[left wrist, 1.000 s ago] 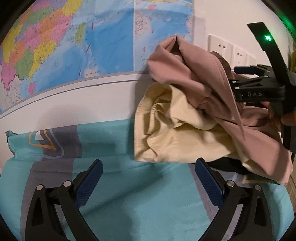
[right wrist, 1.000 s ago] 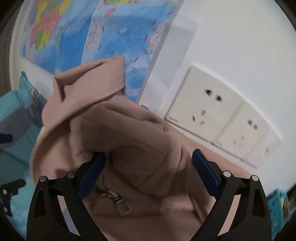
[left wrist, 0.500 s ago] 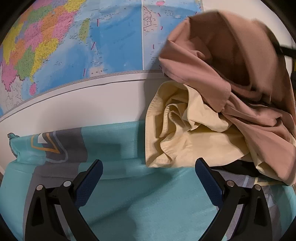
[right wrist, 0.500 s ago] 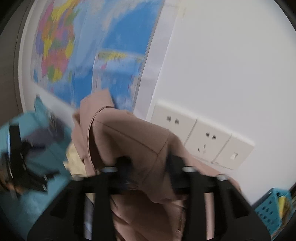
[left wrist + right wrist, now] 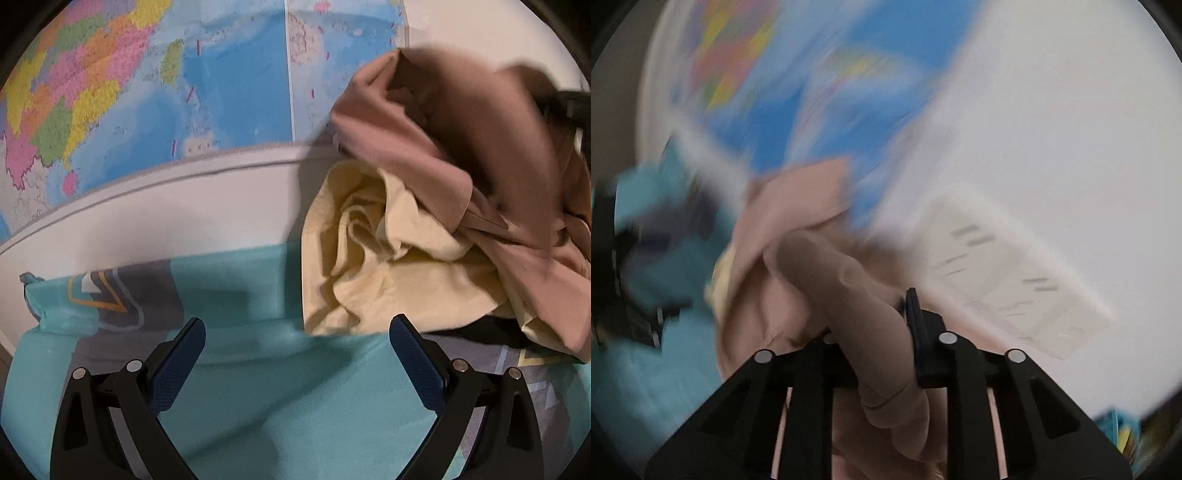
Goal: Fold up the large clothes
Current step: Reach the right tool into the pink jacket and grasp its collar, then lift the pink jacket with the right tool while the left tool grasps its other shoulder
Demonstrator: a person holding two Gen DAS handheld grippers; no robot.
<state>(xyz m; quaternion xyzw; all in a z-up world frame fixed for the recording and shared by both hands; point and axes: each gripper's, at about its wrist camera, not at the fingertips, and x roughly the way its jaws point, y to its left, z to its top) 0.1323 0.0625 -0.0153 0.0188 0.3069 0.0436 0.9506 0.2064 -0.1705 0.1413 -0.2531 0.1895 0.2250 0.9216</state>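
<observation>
A: Where is the clothing?

B: In a heap at the far right of the teal bed cover, against the white wall. A dusty-pink jacket sits on top, bunched and partly lifted, over a crumpled pale-yellow garment. Something black shows just beneath them, too little to name.

A: And the right tongs?

B: Their jaws are closing with a thick fold of the pink jacket between them; the fabric bulges out ahead of the black fingers. That view is heavily blurred, so I can't say more about the grip.

A: The left tongs?

B: Wide open, nothing between the blue pads. They hang over the bare cover, near the yellow garment's lower edge but apart from it.

A: Anything else around?

B: A coloured wall map behind the bed, and wall sockets to the right of it.
</observation>
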